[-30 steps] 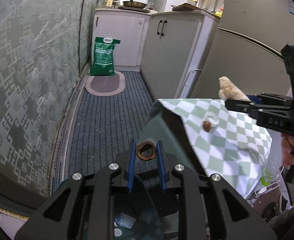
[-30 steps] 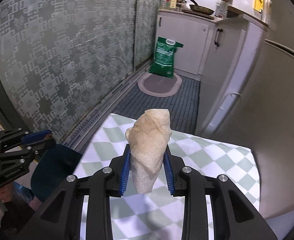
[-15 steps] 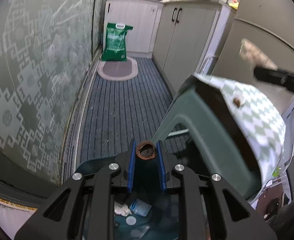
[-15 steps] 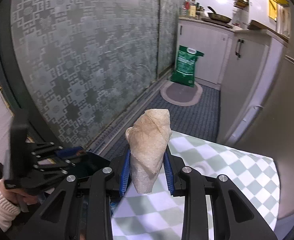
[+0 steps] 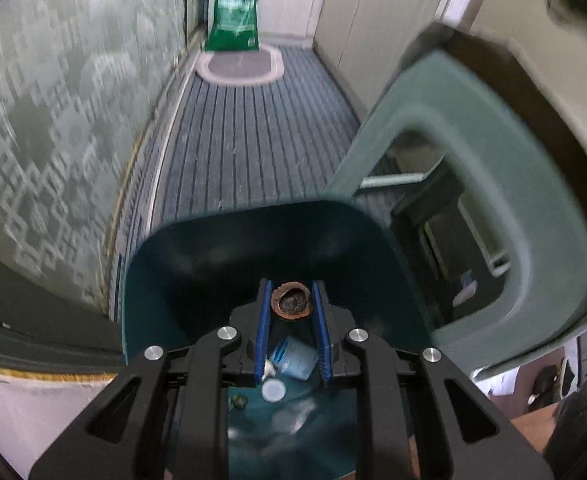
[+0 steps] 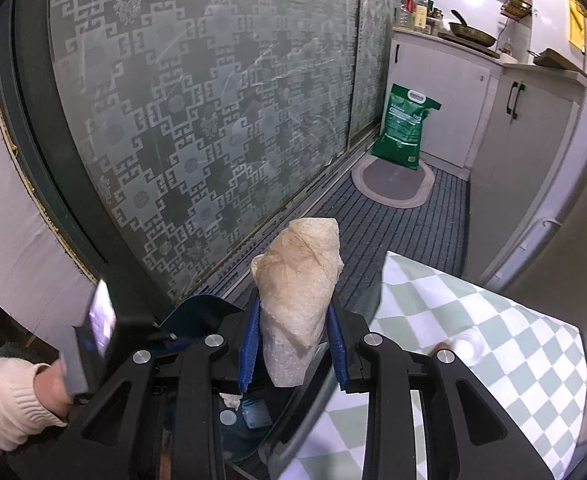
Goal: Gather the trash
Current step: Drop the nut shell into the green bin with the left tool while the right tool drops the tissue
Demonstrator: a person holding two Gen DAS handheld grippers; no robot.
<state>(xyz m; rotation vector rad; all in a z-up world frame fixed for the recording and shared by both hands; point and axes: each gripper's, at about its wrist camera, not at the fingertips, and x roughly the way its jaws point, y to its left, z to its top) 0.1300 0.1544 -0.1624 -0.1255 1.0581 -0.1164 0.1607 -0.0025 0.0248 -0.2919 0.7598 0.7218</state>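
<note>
We've got the left gripper (image 5: pixel 291 312) pinched on a brown, hollow walnut half-shell (image 5: pixel 291 303), cupped side facing the lens, sitting low in the middle of the left wrist view. Directly beneath and beyond it gapes the dark teal plastic trash bin (image 5: pixel 197 264), filling the lower centre of the frame, so we judge the shell only needs letting go to drop in. At the bin's bottom we see a pale blue crumpled wrapper (image 5: pixel 295 358) and a small white round cap (image 5: pixel 273 391). Over in the right wrist view, the right gripper (image 6: pixel 293 346) clamps a crumpled beige paper wad (image 6: pixel 299 292), its long axis standing up out of the jaws. The bin shows at lower centre there, below that wad, beside the green-and-white checked tablecloth (image 6: pixel 493 344). We reckon the left is nearer to dropping.
</note>
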